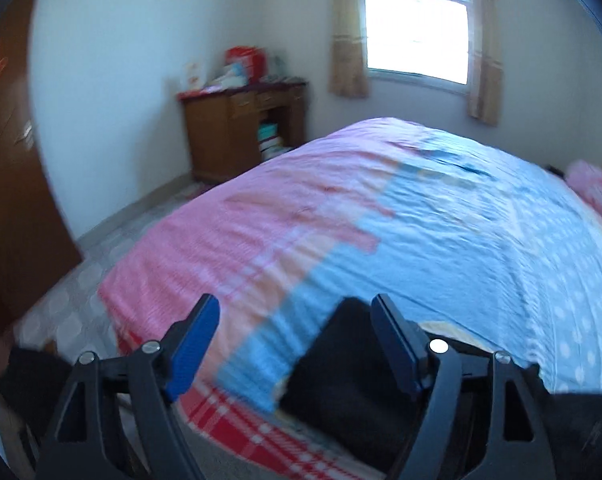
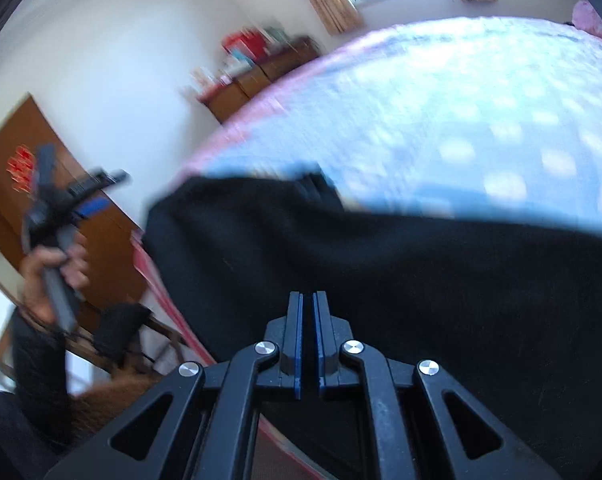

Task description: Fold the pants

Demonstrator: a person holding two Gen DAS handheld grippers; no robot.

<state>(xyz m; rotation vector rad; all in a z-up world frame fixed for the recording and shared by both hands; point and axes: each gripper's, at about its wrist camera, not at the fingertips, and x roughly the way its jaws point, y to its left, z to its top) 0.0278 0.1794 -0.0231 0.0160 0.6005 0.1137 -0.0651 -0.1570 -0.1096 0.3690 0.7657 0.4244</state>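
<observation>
The left gripper (image 1: 295, 330) fills the bottom of the left wrist view with its jaws spread wide; the blue pads (image 1: 193, 350) face each other with only bedspread showing between them, and nothing is pinched. In the right wrist view the same gripper appears at the left edge of the frame, blurred, held by the person's hand (image 2: 51, 276) above a dark sleeve (image 2: 41, 364).

The right gripper (image 2: 308, 304) sits at the bottom centre of its own view, jaws pressed together with only a thin slit between the blue pads. Whether any cloth is caught in that slit cannot be told; the tips stand directly over the black fabric.

The black pants (image 2: 381, 276) lie across the near edge of the bed, spreading as a broad dark band across the middle and right of the right wrist view. In the left wrist view a dark corner of them shows at lower centre, just beside and behind the right-hand pad.

The bed (image 1: 441, 216) carries a wrinkled pink and light blue bedspread, with white dots on the blue toward the right and a red checked border at the bottom. A wooden desk (image 1: 237, 132) with clutter on top stands in the far corner at upper centre, beside a bright window (image 1: 417, 32) with beige curtains. A brown wooden door (image 1: 13, 200) fills the left edge. Both views are motion-blurred.
</observation>
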